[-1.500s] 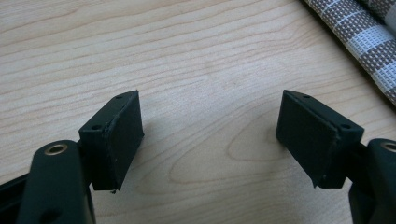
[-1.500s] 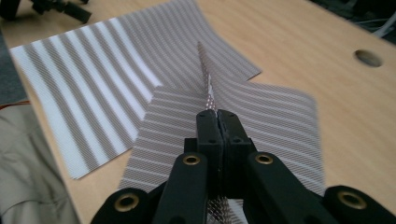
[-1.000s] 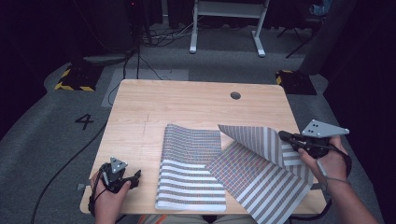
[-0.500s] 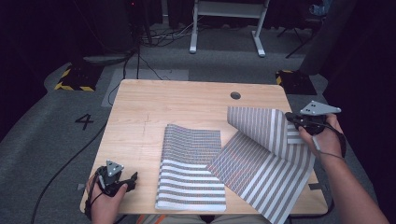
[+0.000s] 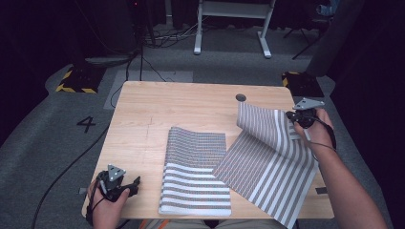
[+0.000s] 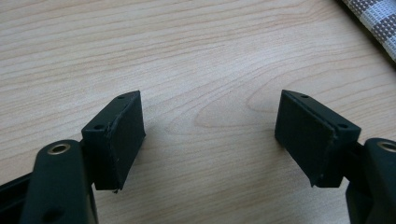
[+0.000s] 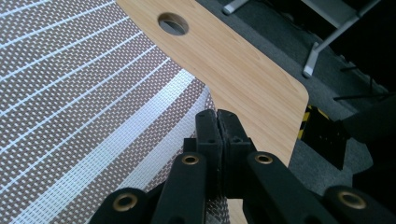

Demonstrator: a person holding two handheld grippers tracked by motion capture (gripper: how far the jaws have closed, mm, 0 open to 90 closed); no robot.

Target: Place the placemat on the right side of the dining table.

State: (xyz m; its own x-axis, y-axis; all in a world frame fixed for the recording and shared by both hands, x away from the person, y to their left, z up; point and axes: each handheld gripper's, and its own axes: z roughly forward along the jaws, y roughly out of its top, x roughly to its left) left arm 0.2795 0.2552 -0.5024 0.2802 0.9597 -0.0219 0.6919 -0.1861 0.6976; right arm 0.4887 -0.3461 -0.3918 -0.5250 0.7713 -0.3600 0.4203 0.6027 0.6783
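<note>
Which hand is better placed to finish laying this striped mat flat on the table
Right. The right gripper is shut on the lifted striped mat at its edge, while the left gripper rests open at the table's near left corner, apart from it.

The woven rectangular placemat [image 5: 272, 162] shows brown-grey and white stripes, as does the second flat woven placemat [image 5: 196, 176]. The light wooden table [image 5: 157, 109] has pale grain. Both two-jaw grippers [image 5: 122, 186] [image 5: 298, 117] are black.
</note>
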